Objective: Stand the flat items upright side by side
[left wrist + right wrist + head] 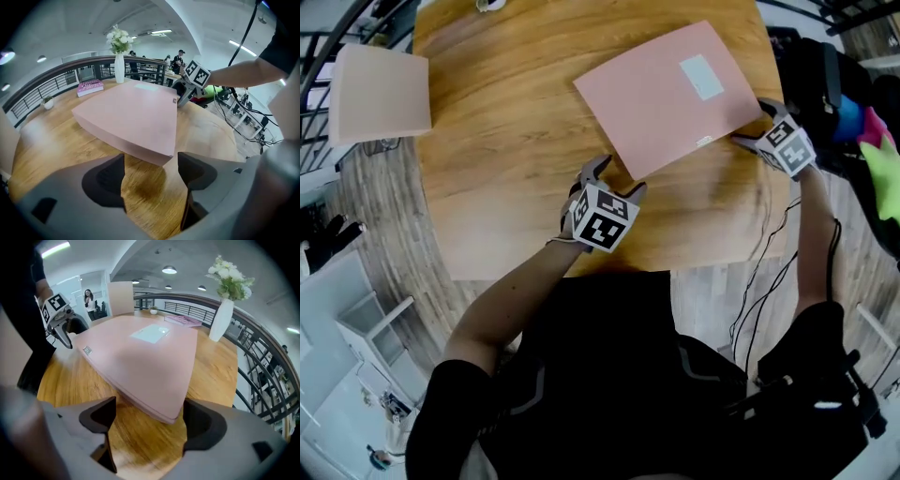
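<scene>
1. Label (701,77): pale blue-green rectangle on the top face of the pink flat item (661,98), upper right of the head view; no print legible.
2. Small tag (704,142) near the item's lower right edge; too small to read.
3. Pink flat item: plain, matte, square-cornered thin slab with a visible edge thickness; lying flat on the wooden table (506,169), turned diagonally to the table edge, right of centre in the head view.
4. Left gripper (619,176): jaws wide apart, holding nothing; bare wood between the pads; item's near corner just ahead of the gap, lower centre of the left gripper view.
5. Right gripper (752,122): jaws wide apart, gripping nothing; item's right corner reaching into the gap, close to one jaw, no pad seen pressing on it.
6. Marker cube (602,218) on each gripper: black-and-white square patterns, no letters.
7. Background: white vase (119,68) with white flowers (118,40) and patterned pink book (90,87) at the table's far side; peach panel (380,92) at upper left of the head view, beyond the table edge.
</scene>
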### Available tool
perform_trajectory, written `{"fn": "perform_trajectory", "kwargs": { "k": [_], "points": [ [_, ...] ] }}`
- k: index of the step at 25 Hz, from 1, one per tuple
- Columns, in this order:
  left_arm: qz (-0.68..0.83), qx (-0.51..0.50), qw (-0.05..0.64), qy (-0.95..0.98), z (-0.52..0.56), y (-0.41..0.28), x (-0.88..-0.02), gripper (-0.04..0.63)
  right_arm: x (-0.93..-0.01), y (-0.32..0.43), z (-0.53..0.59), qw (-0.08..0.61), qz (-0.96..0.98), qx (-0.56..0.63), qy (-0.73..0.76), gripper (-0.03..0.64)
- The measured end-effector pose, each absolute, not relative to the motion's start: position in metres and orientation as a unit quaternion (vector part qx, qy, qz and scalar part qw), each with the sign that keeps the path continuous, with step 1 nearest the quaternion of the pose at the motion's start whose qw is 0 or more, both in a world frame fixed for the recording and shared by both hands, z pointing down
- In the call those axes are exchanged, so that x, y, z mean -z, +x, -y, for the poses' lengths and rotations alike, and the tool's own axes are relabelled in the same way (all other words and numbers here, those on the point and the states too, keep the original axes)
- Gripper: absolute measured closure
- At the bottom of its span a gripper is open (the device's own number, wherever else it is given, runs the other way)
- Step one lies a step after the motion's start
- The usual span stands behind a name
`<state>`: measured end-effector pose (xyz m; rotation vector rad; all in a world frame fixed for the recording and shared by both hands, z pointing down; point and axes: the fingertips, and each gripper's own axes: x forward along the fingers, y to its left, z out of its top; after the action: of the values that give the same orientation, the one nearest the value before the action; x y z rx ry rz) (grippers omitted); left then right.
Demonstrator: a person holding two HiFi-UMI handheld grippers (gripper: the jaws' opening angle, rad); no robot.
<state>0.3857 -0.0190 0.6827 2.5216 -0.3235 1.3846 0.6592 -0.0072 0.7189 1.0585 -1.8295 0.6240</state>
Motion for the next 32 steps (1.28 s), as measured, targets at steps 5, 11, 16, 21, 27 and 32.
{"fn": "perform_trajectory", "kwargs": {
  "k": [5, 11, 16, 21, 27, 32],
  "points": [
    [0.11, -0.462, 0.168, 0.864, 0.017, 0.395, -0.684, 0.229, -0.722, 0.655, 0.016, 0.445, 0.756, -0.239, 0.416, 0.175],
    [0.119, -0.481, 0.15, 0.856, 0.016, 0.399, -0.69, 0.23, -0.723, 0.654, 0.019, 0.432, 0.765, -0.235, 0.416, 0.187],
    [0.122, -0.495, 0.14, 0.849, 0.021, 0.398, -0.695, 0.275, -0.718, 0.654, 0.019, 0.433, 0.76, -0.232, 0.425, 0.189],
    [0.123, -0.499, 0.133, 0.848, 0.022, 0.393, -0.697, 0.279, -0.69, 0.65, 0.018, 0.449, 0.754, -0.2, 0.435, 0.196],
    [0.112, -0.503, 0.143, 0.845, 0.019, 0.385, -0.7, 0.284, -0.631, 0.634, 0.021, 0.481, 0.742, -0.125, 0.451, 0.199],
    [0.087, -0.485, 0.157, 0.856, 0.023, 0.379, -0.705, 0.295, -0.582, 0.609, 0.025, 0.506, 0.725, -0.079, 0.459, 0.206]
  ]
}}
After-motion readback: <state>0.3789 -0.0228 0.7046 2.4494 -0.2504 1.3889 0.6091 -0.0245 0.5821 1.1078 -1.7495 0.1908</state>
